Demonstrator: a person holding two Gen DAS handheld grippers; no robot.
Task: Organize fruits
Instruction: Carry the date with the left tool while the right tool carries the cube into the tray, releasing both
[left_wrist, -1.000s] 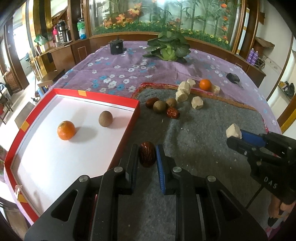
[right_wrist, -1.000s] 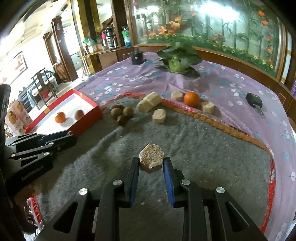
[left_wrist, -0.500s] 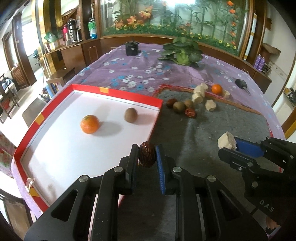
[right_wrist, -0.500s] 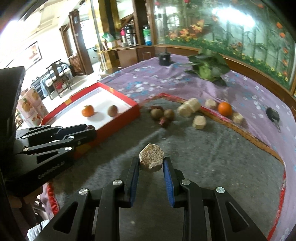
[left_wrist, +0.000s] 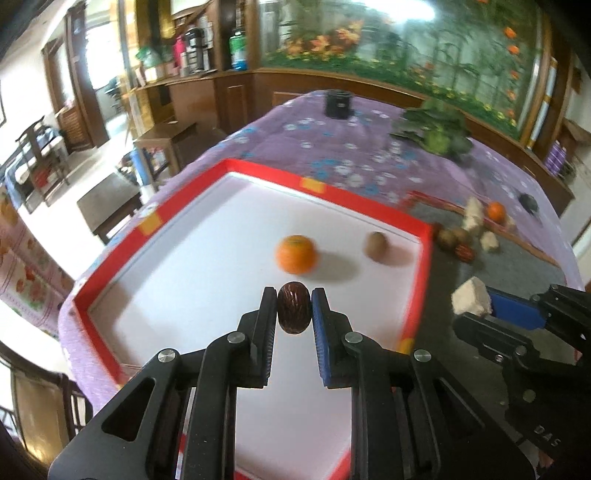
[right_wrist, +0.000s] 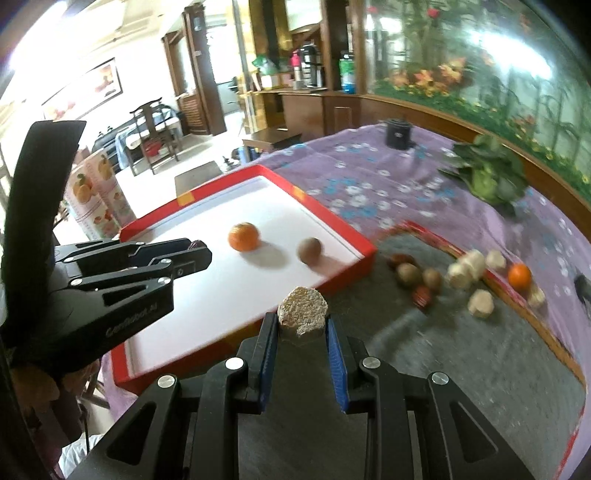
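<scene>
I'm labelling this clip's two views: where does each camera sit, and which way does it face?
Left wrist: on the left hand-held gripper, facing forward over the red tray; its own fingers grip a dark fruit; the right hand-held gripper enters at right.
Right wrist: on the right hand-held gripper, over the grey mat, facing the tray; fingers grip a beige block; left hand-held gripper shows at left.
Shared: tray, orange.

My left gripper (left_wrist: 294, 308) hangs over the red-rimmed white tray (left_wrist: 236, 168), where a round orange (left_wrist: 296, 254) lies left of a brown kiwi (left_wrist: 375, 246). Right of the tray, on the grey felt mat (right_wrist: 461, 347), more fruits (right_wrist: 413, 275) cluster.
</scene>
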